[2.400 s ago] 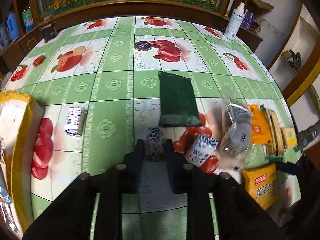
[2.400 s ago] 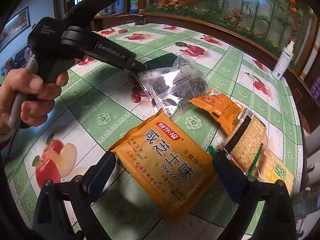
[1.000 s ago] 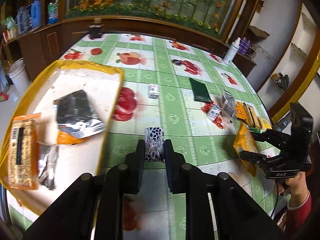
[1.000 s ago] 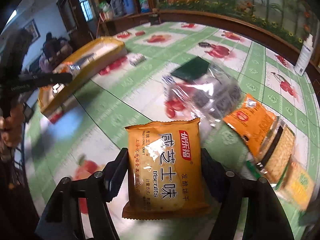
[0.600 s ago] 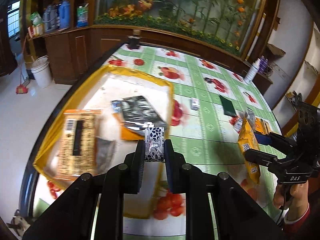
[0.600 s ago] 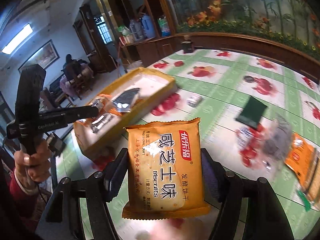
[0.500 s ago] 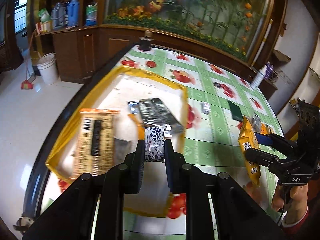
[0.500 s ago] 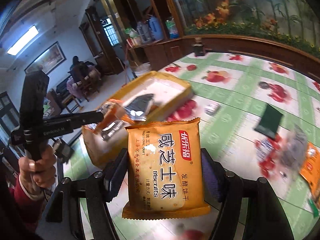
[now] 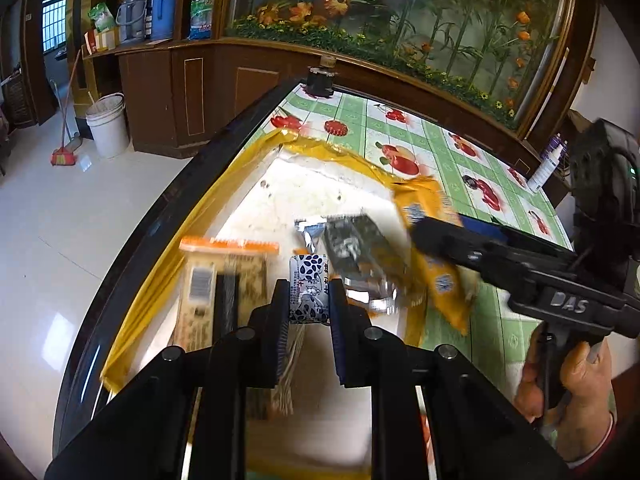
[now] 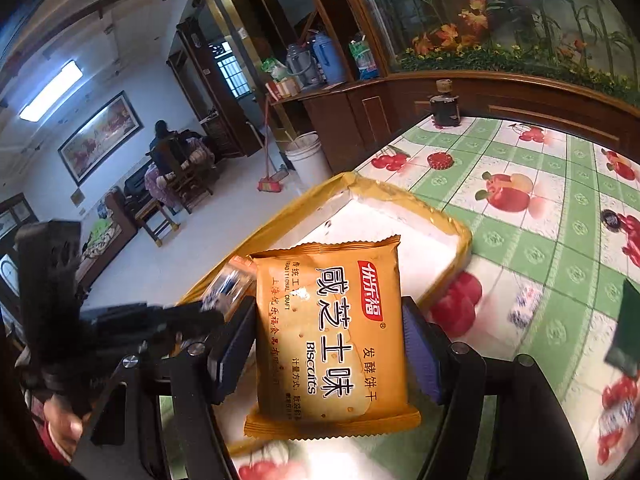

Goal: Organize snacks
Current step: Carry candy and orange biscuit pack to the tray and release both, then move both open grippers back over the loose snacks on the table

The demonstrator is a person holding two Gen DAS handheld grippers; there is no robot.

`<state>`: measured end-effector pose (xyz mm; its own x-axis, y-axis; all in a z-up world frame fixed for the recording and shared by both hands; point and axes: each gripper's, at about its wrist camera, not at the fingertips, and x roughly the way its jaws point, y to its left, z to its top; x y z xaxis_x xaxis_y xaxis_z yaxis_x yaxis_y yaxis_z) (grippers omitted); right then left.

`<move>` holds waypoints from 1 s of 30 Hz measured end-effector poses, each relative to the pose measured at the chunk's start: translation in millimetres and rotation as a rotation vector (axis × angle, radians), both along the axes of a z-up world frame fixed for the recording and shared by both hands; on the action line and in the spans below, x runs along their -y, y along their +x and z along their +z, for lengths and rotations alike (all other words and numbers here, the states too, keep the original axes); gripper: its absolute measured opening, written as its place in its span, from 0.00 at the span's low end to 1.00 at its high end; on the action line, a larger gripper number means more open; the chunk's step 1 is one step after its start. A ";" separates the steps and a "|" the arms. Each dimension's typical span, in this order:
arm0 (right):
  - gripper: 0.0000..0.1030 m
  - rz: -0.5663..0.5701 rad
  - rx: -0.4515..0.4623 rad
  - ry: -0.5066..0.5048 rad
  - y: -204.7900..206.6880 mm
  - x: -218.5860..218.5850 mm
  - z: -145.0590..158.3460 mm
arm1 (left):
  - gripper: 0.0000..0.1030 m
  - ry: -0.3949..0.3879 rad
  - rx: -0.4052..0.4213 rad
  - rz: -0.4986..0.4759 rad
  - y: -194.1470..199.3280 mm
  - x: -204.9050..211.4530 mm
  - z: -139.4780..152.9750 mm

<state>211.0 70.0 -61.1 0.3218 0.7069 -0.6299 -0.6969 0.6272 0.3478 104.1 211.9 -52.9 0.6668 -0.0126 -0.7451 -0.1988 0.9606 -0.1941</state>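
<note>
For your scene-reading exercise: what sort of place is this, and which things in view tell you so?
Probably a home living or dining room: a fruit-patterned tablecloth, thermos flasks on a wooden cabinet, a broom by a bucket.

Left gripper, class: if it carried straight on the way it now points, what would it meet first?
The left gripper, shut on a small blue-patterned candy packet, points down into the yellow-edged tray. It would probably first meet the silver foil packet lying there, though depth is hard to judge.
</note>
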 end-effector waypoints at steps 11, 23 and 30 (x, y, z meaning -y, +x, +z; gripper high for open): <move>0.69 -0.048 -0.070 -0.014 59.0 -40.9 -30.6 | 0.20 0.020 -0.059 0.030 40.1 -13.8 -22.6; 0.79 -0.113 -0.066 0.034 49.2 3.7 -26.1 | 0.78 0.057 -0.014 0.079 22.8 -3.0 -0.8; 0.82 -0.240 -0.042 0.082 28.3 89.8 -11.9 | 0.77 0.087 0.012 0.053 16.1 28.6 9.5</move>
